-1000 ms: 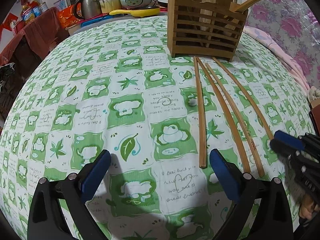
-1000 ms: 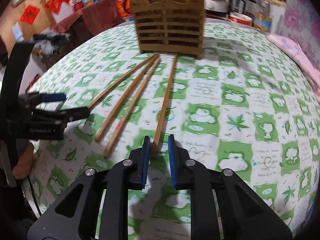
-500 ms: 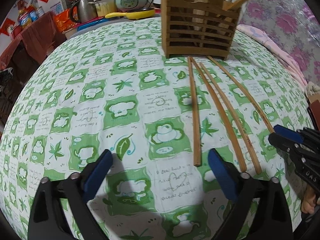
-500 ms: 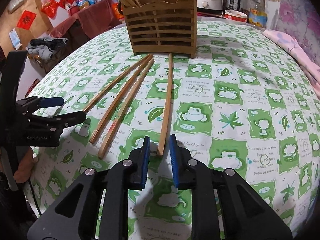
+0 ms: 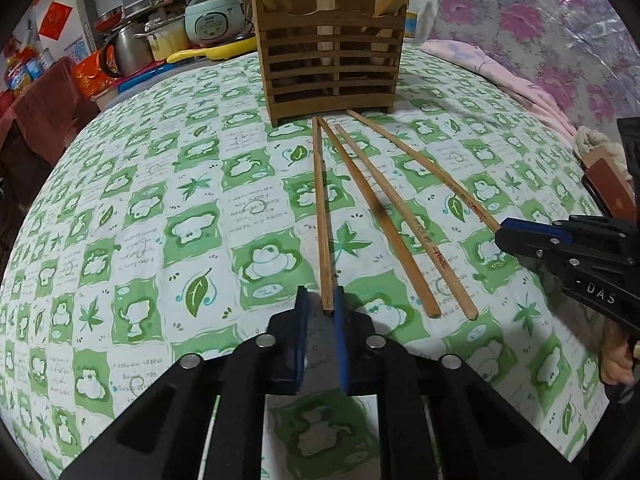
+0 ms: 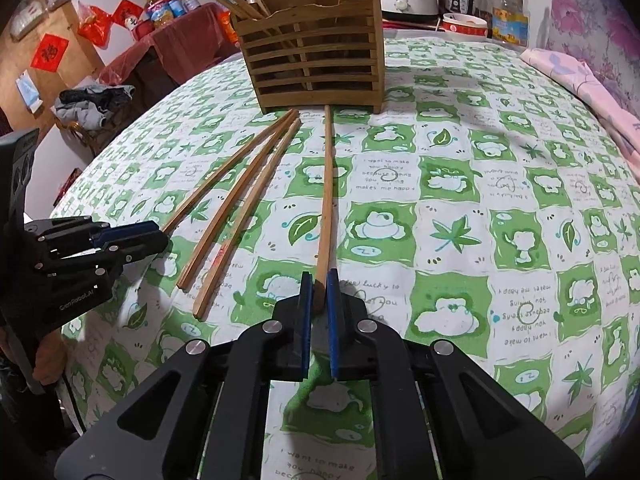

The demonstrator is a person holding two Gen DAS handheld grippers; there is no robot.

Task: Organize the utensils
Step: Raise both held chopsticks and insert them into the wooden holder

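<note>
Several wooden chopsticks lie fanned on the green-and-white tablecloth in front of a slatted wooden utensil holder (image 5: 332, 64), which also shows in the right wrist view (image 6: 316, 64). My left gripper (image 5: 320, 304) is closed on the near end of the leftmost chopstick (image 5: 322, 208). My right gripper (image 6: 319, 290) is closed on the near end of the rightmost chopstick (image 6: 327, 200). In the left wrist view the right gripper (image 5: 504, 232) sits at the end of that chopstick (image 5: 420, 164). Two chopsticks (image 5: 384, 216) lie loose between them.
The holder has several chopsticks standing in it. Pots, a kettle and a rice cooker (image 5: 212, 20) stand behind the table. A pink cloth (image 5: 500, 72) lies at the right edge. A bottle (image 6: 508, 4) and a bowl stand at the back right.
My left gripper moved right and closed its jaws onto the end of the leftmost chopstick. My right gripper narrowed onto the rightmost chopstick's end.
</note>
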